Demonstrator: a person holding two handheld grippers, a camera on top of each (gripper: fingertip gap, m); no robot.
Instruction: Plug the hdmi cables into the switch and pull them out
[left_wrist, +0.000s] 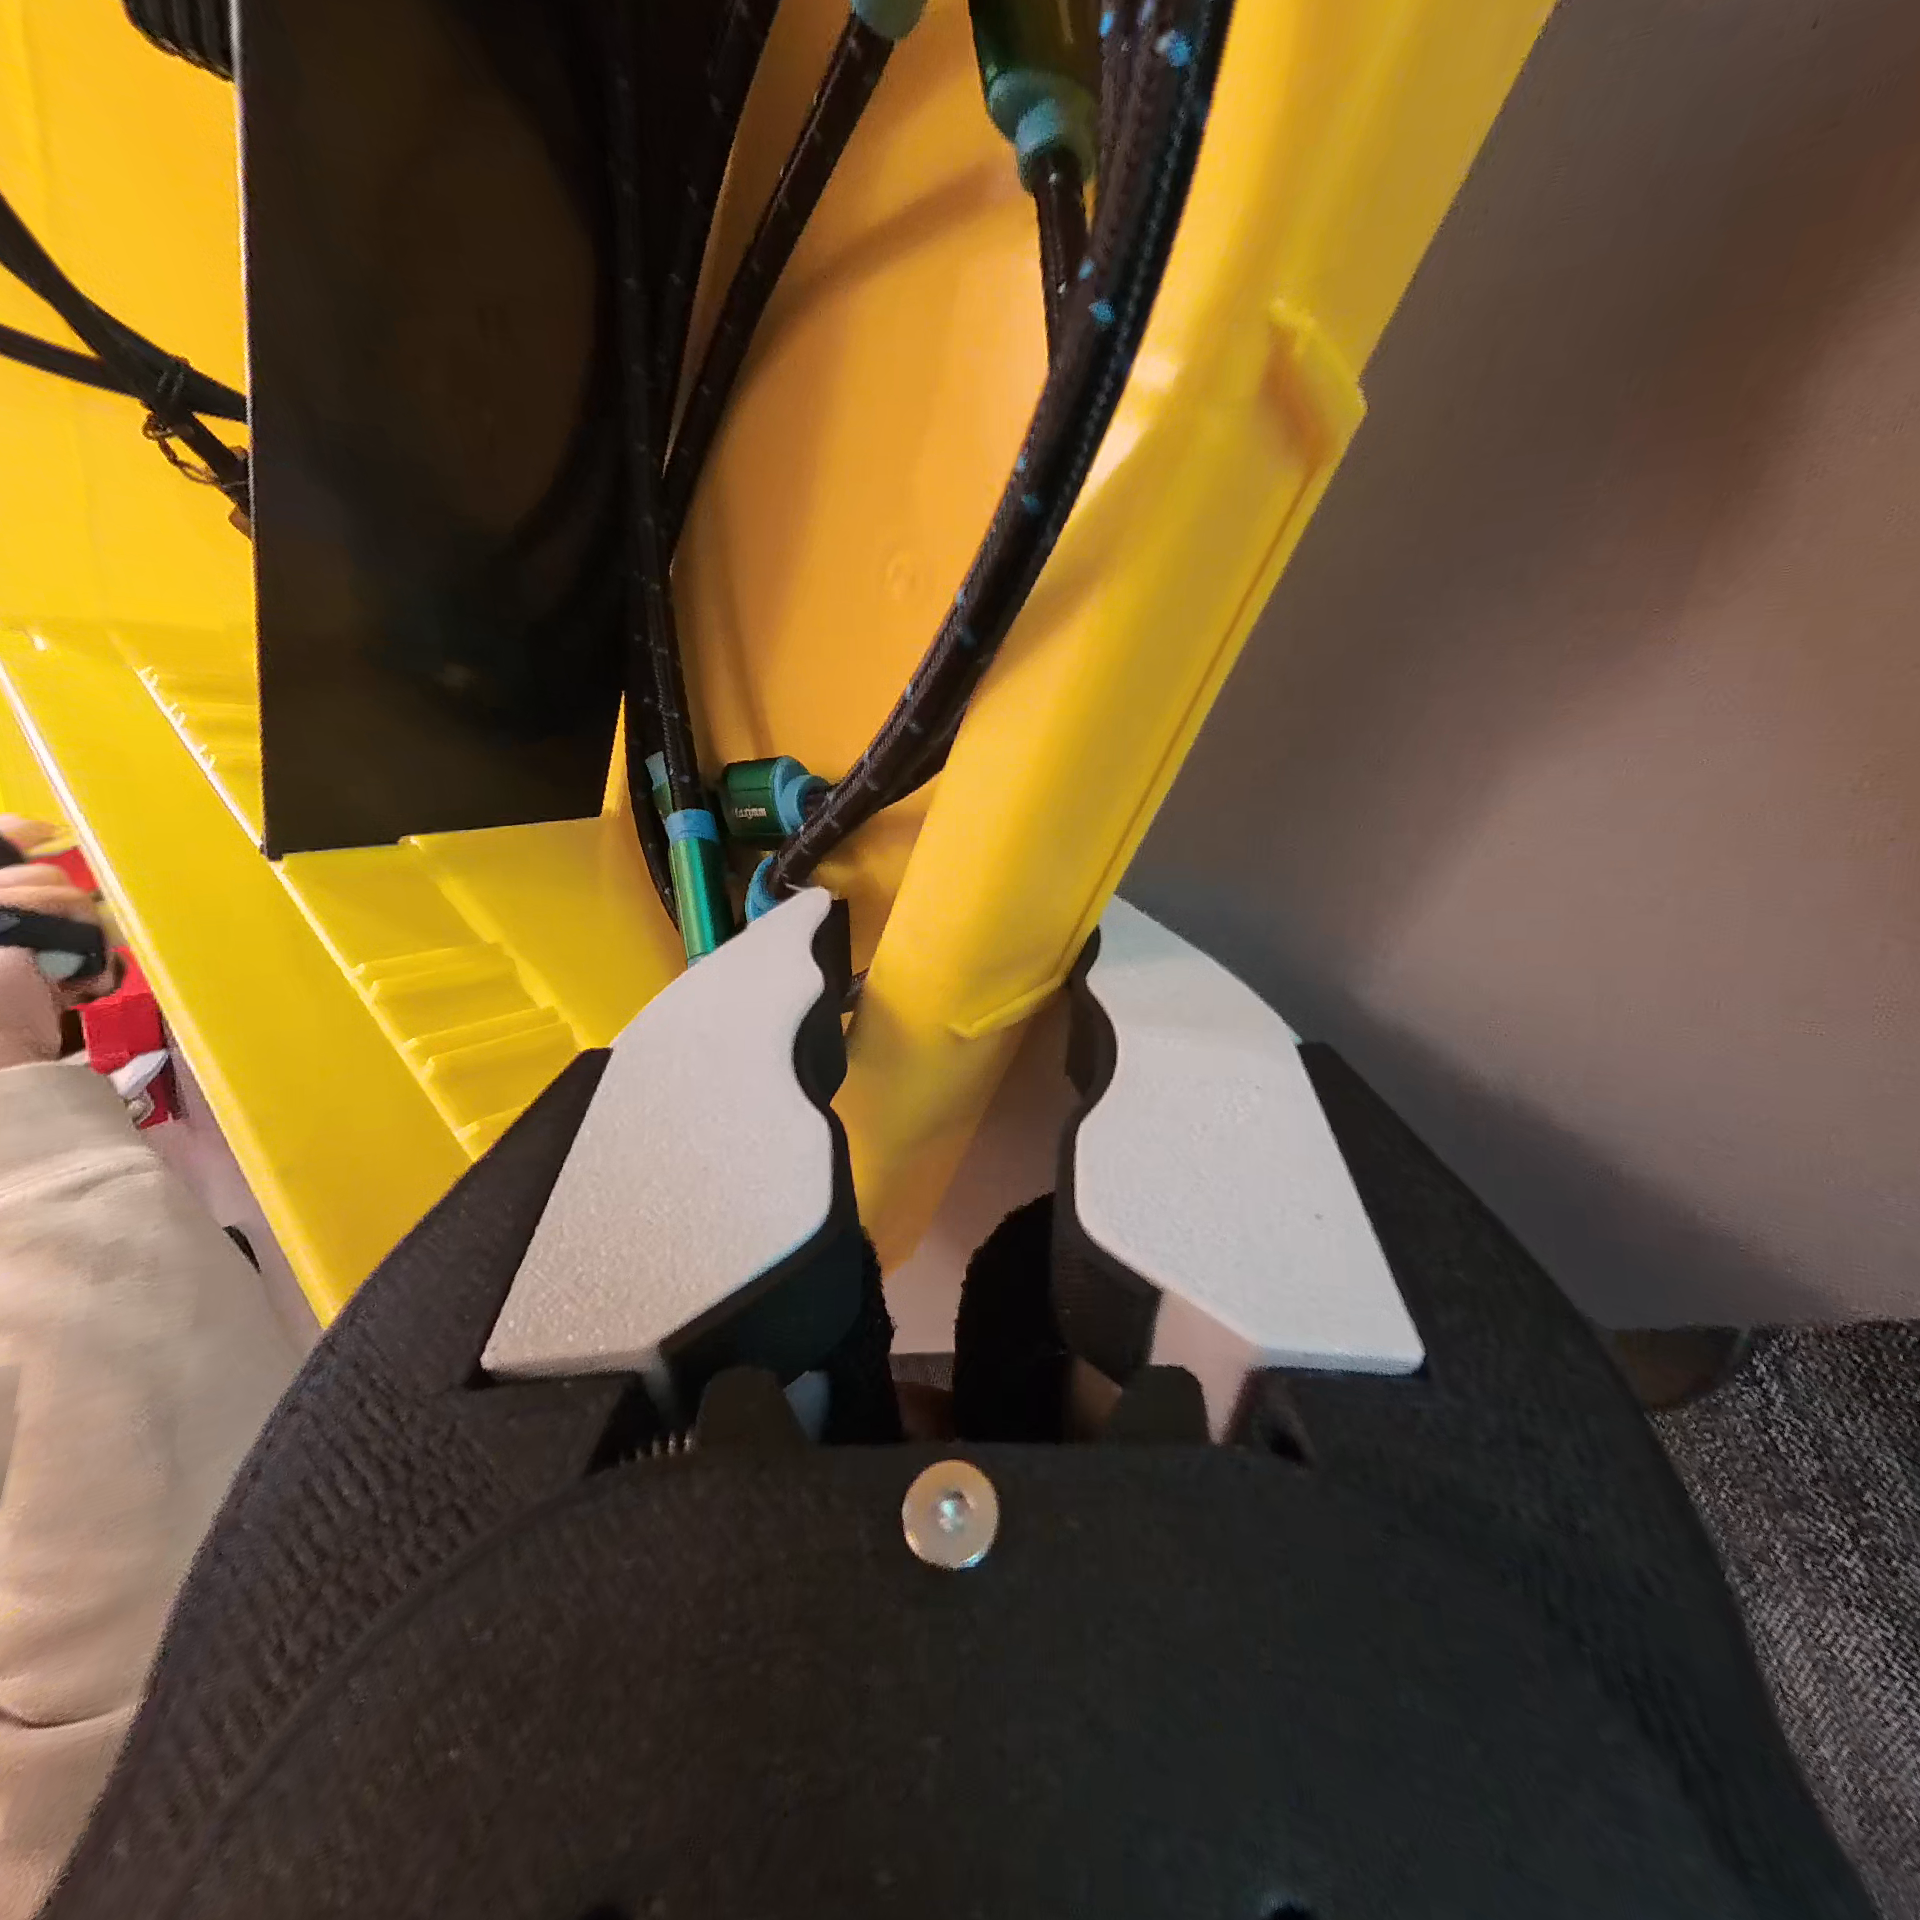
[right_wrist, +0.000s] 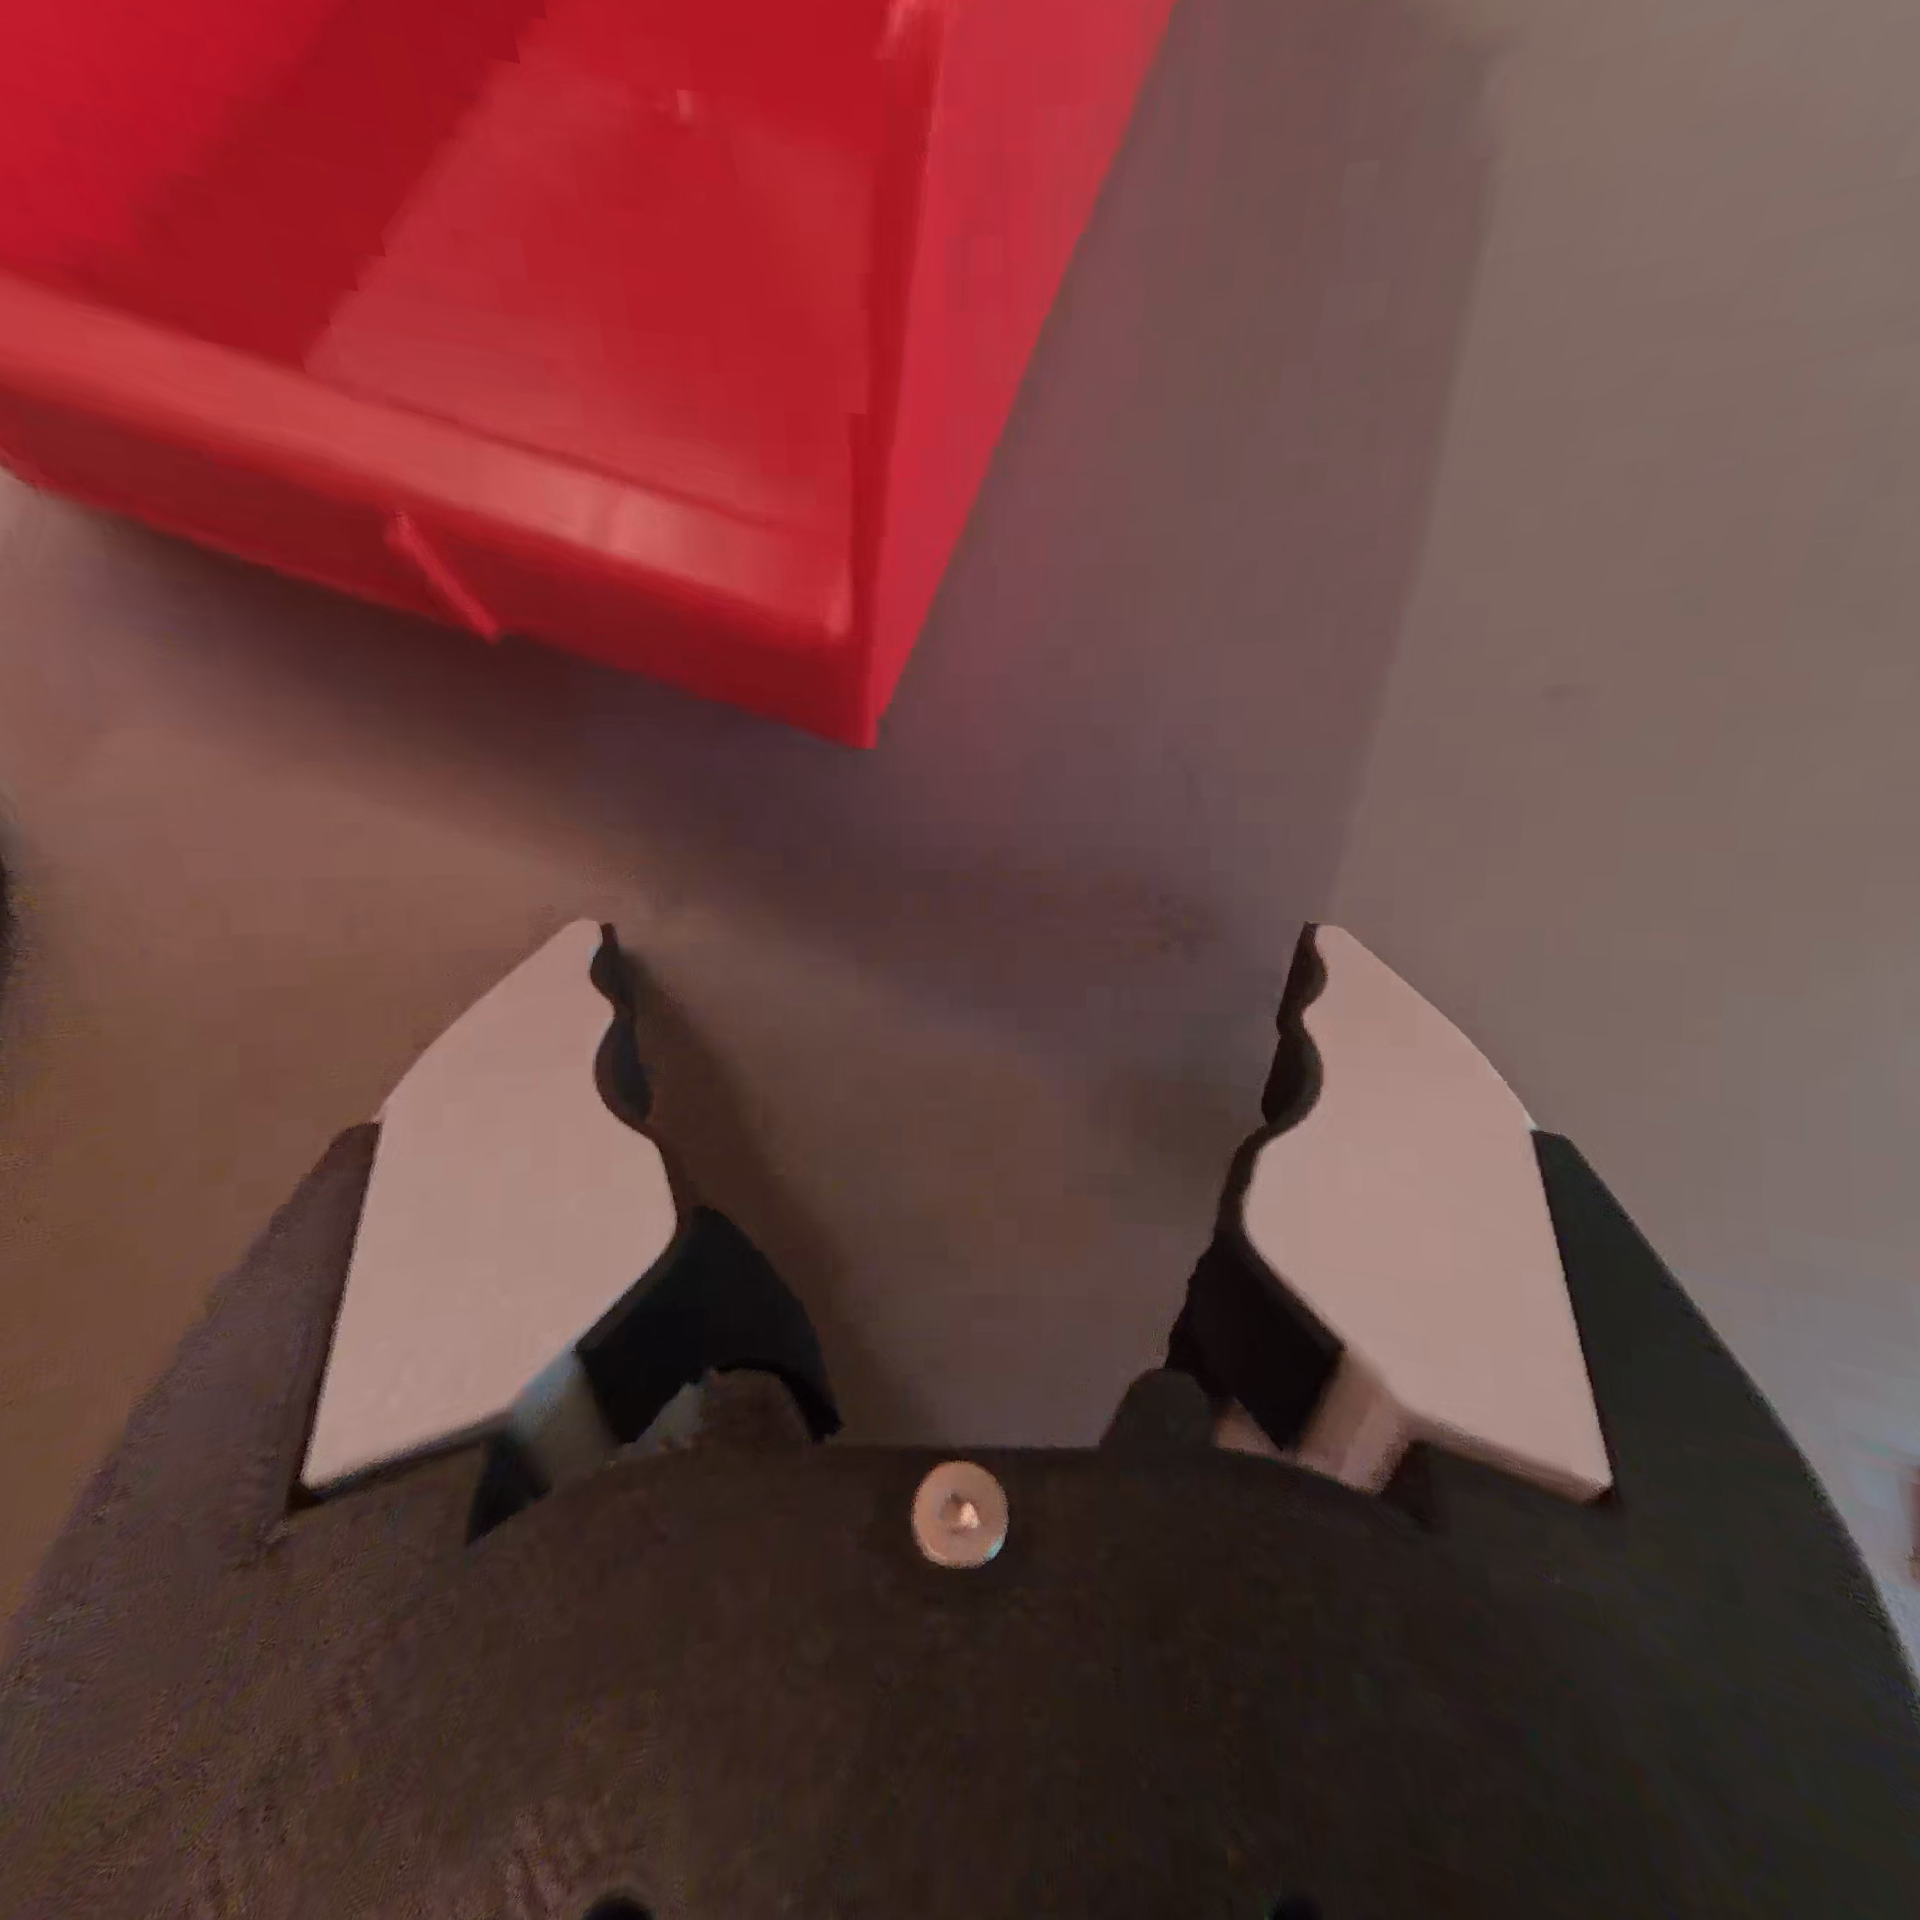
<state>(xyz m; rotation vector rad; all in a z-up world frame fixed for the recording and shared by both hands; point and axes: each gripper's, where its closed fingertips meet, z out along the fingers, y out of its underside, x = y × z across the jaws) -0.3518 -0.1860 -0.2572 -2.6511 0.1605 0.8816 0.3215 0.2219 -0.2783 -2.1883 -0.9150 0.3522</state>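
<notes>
In the left wrist view, a yellow plastic bin (left_wrist: 1174, 623) holds a black box, the switch (left_wrist: 416, 416), and several black braided HDMI cables (left_wrist: 1039, 499) with green connectors (left_wrist: 758, 816). My left gripper (left_wrist: 956, 925) is shut on the bin's right side wall, one finger inside next to the connectors and one outside. In the right wrist view, my right gripper (right_wrist: 958, 935) is open and empty above the grey table. No cable or switch shows in that view.
A red plastic bin (right_wrist: 520, 312) stands on the grey table (right_wrist: 1455, 520) ahead and to the left of my right gripper. A person's beige sleeve (left_wrist: 83, 1299) and a red object (left_wrist: 125, 1039) show at the left. Dark grey fabric (left_wrist: 1787, 1455) lies at the lower right.
</notes>
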